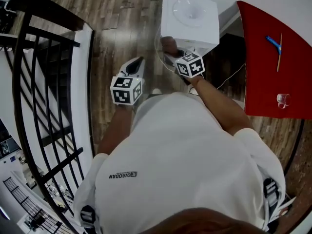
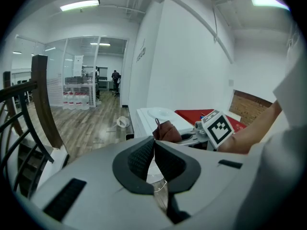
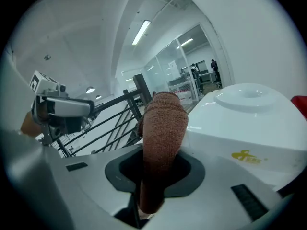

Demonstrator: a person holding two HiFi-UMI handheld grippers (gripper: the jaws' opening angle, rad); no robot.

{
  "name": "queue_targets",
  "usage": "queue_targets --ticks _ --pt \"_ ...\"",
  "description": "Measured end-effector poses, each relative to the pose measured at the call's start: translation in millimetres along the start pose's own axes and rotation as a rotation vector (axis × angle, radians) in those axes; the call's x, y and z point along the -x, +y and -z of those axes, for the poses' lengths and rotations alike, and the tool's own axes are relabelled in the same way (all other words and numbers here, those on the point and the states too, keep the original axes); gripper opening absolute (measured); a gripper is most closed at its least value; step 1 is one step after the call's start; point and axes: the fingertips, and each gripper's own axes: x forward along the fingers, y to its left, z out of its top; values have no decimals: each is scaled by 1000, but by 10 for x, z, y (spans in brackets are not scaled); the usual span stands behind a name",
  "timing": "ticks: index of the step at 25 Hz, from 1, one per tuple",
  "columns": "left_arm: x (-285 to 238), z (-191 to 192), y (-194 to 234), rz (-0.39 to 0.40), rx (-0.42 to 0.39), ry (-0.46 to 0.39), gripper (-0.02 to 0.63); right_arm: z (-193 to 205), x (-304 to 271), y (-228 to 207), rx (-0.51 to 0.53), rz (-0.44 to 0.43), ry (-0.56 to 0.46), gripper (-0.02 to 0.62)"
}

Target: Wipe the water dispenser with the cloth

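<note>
Open wooden floor (image 1: 122, 28) lies left of the water dispenser (image 1: 190, 18); a black railing (image 1: 48, 9) bounds it, and a red bench (image 1: 263, 57) crowds the right.

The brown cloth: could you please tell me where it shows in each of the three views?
Head view: cloth at upper centre, against the white water dispenser's front left corner.
Left gripper view: centre, just beyond the jaws, against the dispenser.
Right gripper view: centre, clamped in the right gripper's jaws.
Shared landmark: the dispenser, beside the cloth in all three.
</note>
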Motion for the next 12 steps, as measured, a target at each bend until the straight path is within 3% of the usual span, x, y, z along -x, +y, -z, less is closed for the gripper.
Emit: queue_targets --ticks 12 --pt "365 133 412 -52 57 -29 1 338 -422 -120 48 25 224 71"
